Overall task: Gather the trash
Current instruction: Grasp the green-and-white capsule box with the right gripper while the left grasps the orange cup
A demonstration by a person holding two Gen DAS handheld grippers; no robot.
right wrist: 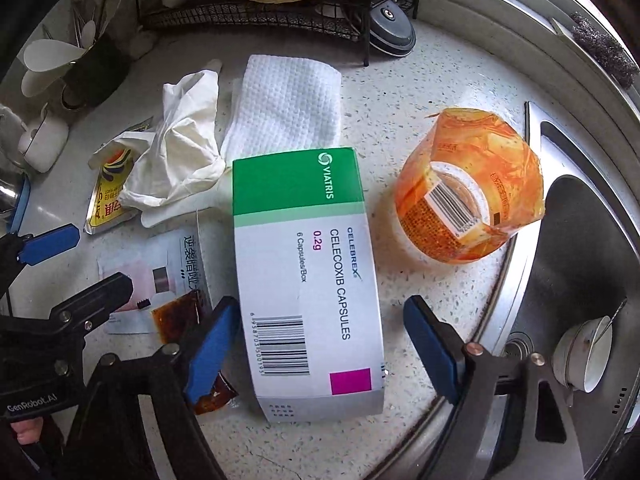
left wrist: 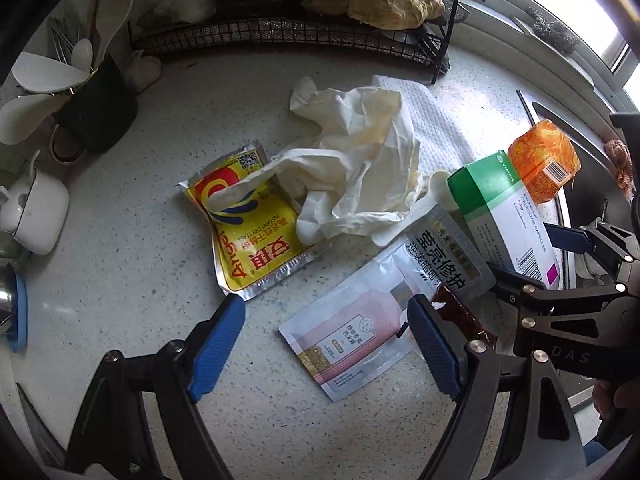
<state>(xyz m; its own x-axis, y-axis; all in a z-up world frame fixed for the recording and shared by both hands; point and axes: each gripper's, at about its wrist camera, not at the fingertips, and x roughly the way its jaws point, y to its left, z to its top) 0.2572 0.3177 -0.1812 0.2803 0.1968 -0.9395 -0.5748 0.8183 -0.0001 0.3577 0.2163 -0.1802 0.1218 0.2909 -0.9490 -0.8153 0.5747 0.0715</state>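
Trash lies on the speckled counter. My left gripper (left wrist: 326, 344) is open above a pink-and-white sachet (left wrist: 352, 344), with a yellow yeast packet (left wrist: 248, 232) and crumpled white tissue (left wrist: 360, 168) just beyond. My right gripper (right wrist: 316, 352) is open, its fingers on either side of a green-and-white capsule box (right wrist: 308, 280) without touching it. An orange plastic wrapper (right wrist: 468, 192) stands to the box's right. A brown sauce sachet (right wrist: 176, 314) and a white printed sachet (left wrist: 444, 258) lie between the grippers. The box (left wrist: 504, 216) and the right gripper (left wrist: 536, 256) also show in the left wrist view.
A folded white cloth (right wrist: 288, 104) lies behind the box. A black wire rack (left wrist: 288, 36) stands at the back, a dark utensil holder (left wrist: 92, 108) and white cups (left wrist: 32, 212) at the left. A steel sink (right wrist: 580, 264) with a bowl (right wrist: 584, 352) is at the right.
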